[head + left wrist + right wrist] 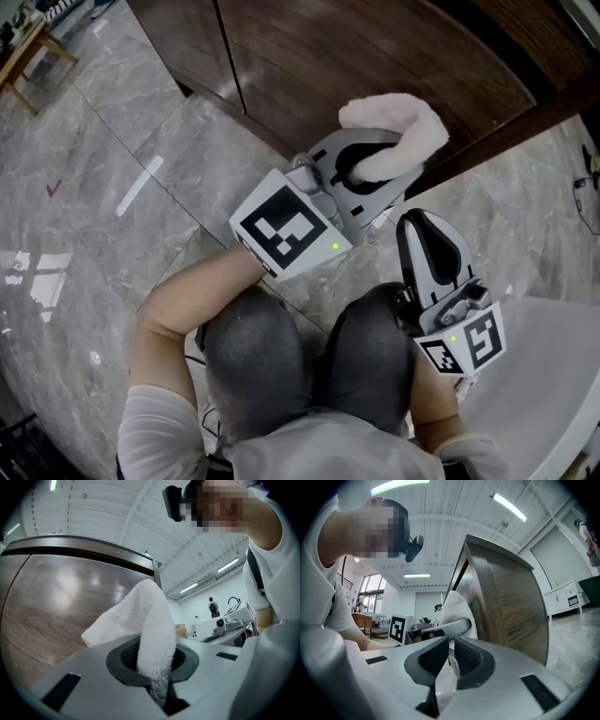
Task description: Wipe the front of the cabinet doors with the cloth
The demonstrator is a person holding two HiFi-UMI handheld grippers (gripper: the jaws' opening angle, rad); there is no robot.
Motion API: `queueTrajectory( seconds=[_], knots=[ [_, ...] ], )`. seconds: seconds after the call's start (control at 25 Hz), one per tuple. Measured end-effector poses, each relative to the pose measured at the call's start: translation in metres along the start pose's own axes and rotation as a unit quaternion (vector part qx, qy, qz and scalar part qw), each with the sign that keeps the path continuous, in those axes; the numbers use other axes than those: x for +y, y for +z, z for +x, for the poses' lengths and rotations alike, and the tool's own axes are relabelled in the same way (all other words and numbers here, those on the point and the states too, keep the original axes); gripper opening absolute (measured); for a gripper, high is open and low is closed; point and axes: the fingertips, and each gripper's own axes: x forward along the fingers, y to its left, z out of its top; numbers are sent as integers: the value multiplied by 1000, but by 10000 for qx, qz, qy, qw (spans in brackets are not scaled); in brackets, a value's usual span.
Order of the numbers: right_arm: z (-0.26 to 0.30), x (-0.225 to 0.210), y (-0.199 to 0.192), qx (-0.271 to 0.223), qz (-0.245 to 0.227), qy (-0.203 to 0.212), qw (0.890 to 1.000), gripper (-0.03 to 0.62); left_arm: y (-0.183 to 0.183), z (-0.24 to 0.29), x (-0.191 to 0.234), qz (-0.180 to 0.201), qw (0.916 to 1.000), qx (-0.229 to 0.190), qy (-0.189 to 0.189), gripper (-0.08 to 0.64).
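Note:
A white terry cloth point(398, 139) is pinched in my left gripper point(370, 167), which is shut on it. In the left gripper view the cloth point(150, 625) stands up out of the jaws, right next to the dark wood cabinet door point(56, 602). In the head view it lies against the low edge of the cabinet doors point(375, 56). My right gripper point(419, 225) hangs just right of and behind the left one, shut with nothing in it. In the right gripper view the pads point(436, 656) nearly meet, and the cloth point(457, 609) and the cabinet's side point(511, 602) lie ahead.
The person's grey-clad knees point(309, 366) are below the grippers, over a grey marble floor point(112, 187). A white curved object point(544, 375) is at the lower right. A wooden table leg point(28, 56) stands at the far upper left, and a cable point(586, 187) lies by the right edge.

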Motion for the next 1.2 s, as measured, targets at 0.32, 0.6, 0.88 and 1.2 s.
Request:
queueTrajectory(
  seconds=[0.32,0.6,0.88,1.2],
  knots=[
    [14,11,-3,6,-11,84,10000,58,0,-27,19,-9,9998,21,192,61],
    [43,30,-14,53,-149,124,9998,58,-16,-94,74,442,9938,141,1014,61],
    [74,33,-14,-117,-621,-153,9979,58,-68,-167,155,291,9748,506,2154,61],
    [100,32,-19,11,-898,-365,9953,58,-120,-200,228,423,9459,664,3147,61]
  ],
)
